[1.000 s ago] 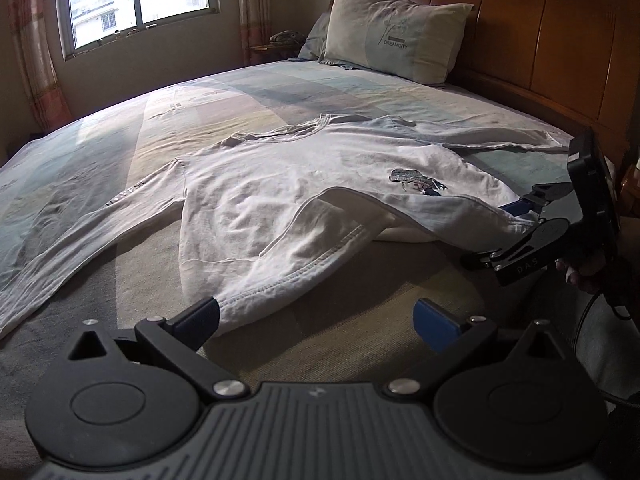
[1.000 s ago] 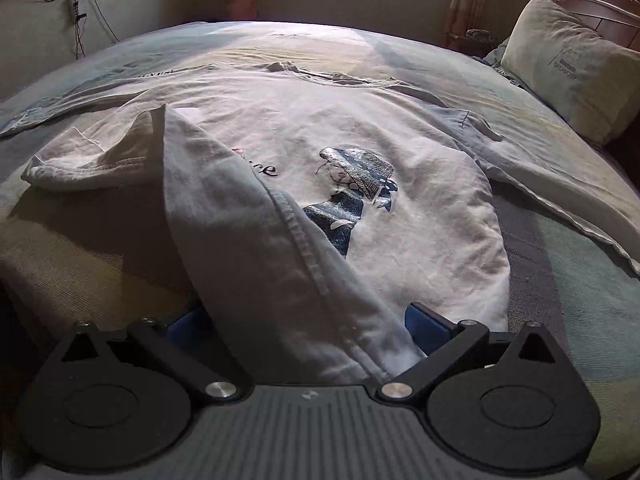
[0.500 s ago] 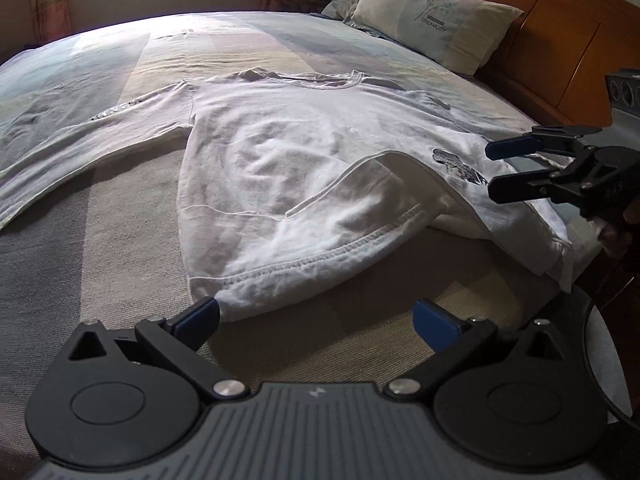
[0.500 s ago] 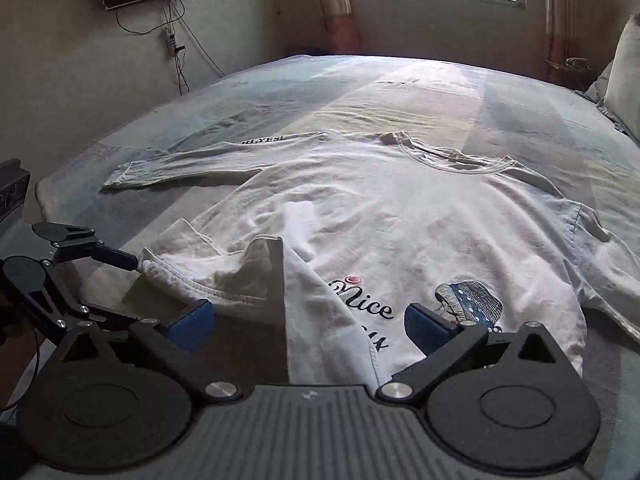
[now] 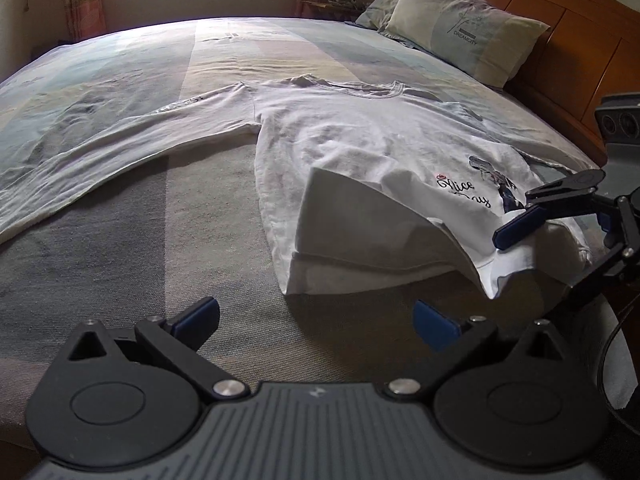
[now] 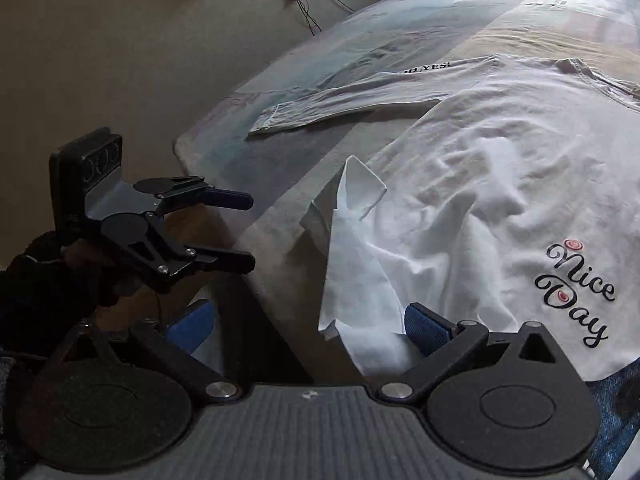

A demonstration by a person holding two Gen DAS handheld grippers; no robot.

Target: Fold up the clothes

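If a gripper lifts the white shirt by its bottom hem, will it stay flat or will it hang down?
The white shirt would likely sag: it is thin cloth, already wrinkled and creased. The turned-up hem crumples unevenly, so a lifted corner would probably droop, not stay flat. It looks light; the long sleeve may drag along the bed.

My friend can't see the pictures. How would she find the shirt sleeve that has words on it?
Start at the big bed with the striped pastel sheet. On it lies a white long-sleeved cotton shirt printed "Nice Day". Its long sleeve stretches flat away from the wooden headboard, and unlike the shirt's other sleeve it carries small black letters near the shoulder.
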